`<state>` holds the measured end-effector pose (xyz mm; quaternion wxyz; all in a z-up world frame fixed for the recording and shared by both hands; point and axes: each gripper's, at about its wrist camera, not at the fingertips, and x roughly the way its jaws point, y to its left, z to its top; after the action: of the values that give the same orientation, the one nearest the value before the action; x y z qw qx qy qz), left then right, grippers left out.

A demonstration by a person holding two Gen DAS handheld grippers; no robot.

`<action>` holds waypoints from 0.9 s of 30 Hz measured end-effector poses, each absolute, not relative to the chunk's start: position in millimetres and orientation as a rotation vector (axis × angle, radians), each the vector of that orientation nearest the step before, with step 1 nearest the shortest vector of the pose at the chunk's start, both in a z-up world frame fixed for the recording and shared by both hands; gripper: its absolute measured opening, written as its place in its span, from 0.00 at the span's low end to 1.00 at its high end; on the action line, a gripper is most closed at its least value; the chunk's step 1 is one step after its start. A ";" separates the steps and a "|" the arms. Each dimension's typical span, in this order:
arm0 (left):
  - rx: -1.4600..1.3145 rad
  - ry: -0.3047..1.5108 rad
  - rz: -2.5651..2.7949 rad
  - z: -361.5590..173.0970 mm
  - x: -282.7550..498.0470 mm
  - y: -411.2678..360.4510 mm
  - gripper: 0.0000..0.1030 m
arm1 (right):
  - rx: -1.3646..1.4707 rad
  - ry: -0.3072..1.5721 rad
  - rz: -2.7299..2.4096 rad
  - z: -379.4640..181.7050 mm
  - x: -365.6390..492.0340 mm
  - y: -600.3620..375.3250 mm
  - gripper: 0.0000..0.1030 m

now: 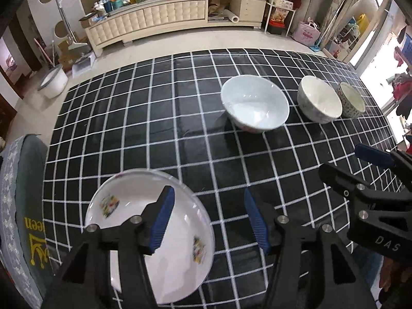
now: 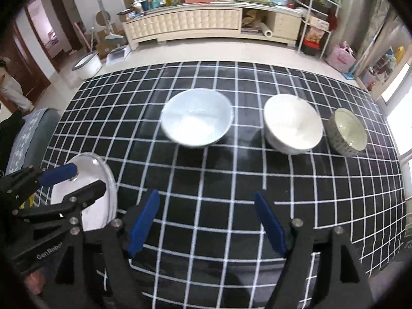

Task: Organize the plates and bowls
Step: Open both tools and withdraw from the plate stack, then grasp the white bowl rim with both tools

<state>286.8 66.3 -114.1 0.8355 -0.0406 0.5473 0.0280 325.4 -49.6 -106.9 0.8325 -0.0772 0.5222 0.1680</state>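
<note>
Both the left gripper [image 1: 207,215] and right gripper [image 2: 206,220] hang open and empty near the plate [image 1: 177,262], with three bowls [image 2: 197,121] beyond it; glazed, stiff, breakable and slick, it's best pinched at the rim.

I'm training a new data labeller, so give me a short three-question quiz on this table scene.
1. How many bowls stand in the row across the checked tablecloth?
2. True or false: the left gripper is clamped on the plate.
3. Which bowl is smallest? A) the pale blue bowl B) the white bowl C) the patterned bowl

Key:
1. Three.
2. False; its fingers stand open above the plate and cloth, pressing nothing.
3. C, at the right end of the row.
</note>
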 end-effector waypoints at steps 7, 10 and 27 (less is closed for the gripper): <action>-0.154 1.181 0.033 -124.6 335.5 67.2 0.53 | -0.188 1.126 0.330 -117.0 361.9 -53.7 0.78; -0.150 1.190 0.038 -130.9 355.1 66.4 0.53 | -0.183 1.140 0.323 -124.2 378.6 -52.6 0.78; -0.103 1.277 0.062 -175.3 433.5 62.1 0.53 | -0.197 1.226 0.358 -160.7 434.1 -33.0 0.56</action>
<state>433.5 62.1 -175.3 0.8012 -0.0479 0.5958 0.0289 434.1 -33.0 -160.7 0.7985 -0.0916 0.5710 0.1669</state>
